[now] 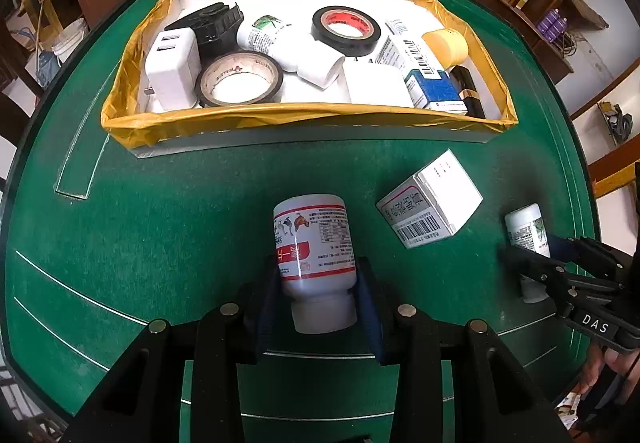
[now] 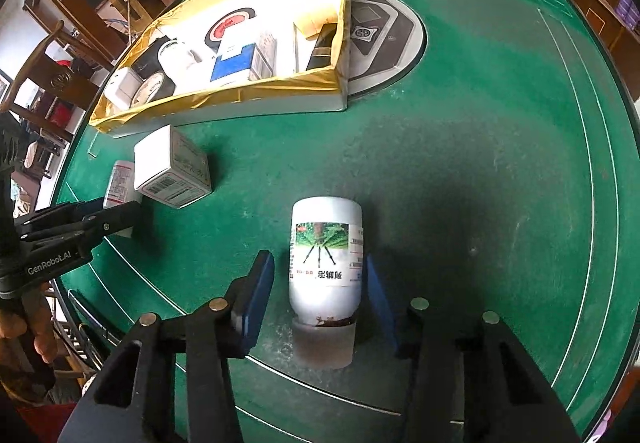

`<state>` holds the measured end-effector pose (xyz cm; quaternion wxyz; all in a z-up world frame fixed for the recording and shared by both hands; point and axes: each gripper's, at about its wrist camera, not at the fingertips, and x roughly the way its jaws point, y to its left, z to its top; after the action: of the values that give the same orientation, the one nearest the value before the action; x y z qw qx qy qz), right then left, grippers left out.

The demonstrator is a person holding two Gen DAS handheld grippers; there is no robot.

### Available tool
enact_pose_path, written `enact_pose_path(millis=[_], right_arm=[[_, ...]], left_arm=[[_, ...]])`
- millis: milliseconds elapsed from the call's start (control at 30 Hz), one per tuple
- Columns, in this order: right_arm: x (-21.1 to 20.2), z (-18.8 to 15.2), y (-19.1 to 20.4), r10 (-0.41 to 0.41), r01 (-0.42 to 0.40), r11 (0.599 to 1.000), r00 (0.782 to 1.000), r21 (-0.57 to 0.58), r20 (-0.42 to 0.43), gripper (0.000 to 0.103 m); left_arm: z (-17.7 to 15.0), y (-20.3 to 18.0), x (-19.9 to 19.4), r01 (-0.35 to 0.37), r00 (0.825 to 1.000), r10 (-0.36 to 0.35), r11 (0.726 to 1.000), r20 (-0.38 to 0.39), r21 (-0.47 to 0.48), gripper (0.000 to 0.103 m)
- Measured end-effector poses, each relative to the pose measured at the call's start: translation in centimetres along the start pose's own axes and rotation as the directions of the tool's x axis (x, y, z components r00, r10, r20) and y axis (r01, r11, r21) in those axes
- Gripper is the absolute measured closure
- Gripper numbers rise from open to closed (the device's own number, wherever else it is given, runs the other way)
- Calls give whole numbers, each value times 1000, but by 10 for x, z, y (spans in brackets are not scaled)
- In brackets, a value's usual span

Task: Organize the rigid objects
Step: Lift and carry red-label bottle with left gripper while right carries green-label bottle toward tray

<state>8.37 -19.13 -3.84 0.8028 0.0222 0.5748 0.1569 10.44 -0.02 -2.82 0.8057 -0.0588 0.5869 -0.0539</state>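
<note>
A white bottle with a red label [image 1: 314, 243] sits between the blue pads of my left gripper [image 1: 318, 267], cap toward the camera, and both pads press on its sides. In the right wrist view a white bottle with a green label [image 2: 326, 255] lies on the green table between the fingers of my right gripper [image 2: 318, 263]. The right pad is at the bottle's side and a gap shows at the left pad. A white carton with a barcode [image 1: 430, 203] rests between the two bottles. Behind them stands the yellow-lined tray [image 1: 304, 115].
The tray holds tape rolls [image 1: 240, 79], white chargers [image 1: 172, 67], a white bottle and small boxes. A round grey panel [image 2: 384, 39] is set into the table beside the tray [image 2: 224, 99]. A wooden rim rings the table, and a person's hand [image 2: 24, 323] holds the left gripper.
</note>
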Motion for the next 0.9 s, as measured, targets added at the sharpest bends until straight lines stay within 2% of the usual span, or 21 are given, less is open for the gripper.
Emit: enact_pose_path(millis=[200,267,300,533,900], right_arm=[[1,1,2,-11,11,1000,1000,-10,3,58],[2,1,4,-29,29,999,1000,-26,4,63],[3,1,5,-44,44,998,999,-40,5,70],[2,0,6,-33,33,998,999,-50,5,70],[-5,1,11,-12,13,999,1000,-53,20,70]], left_arm=[[4,-4,3,-13,1000,13,1000,-2,4,64],[4,-6,4,-18,1000,18,1000,1,8,64],[4,-6,4,-18,1000,18,1000,4,11,64],[0,7,2,48,999,-47,997,27,-52,64],[-6,6,-12,55,997,-52,997,53,-45,64]])
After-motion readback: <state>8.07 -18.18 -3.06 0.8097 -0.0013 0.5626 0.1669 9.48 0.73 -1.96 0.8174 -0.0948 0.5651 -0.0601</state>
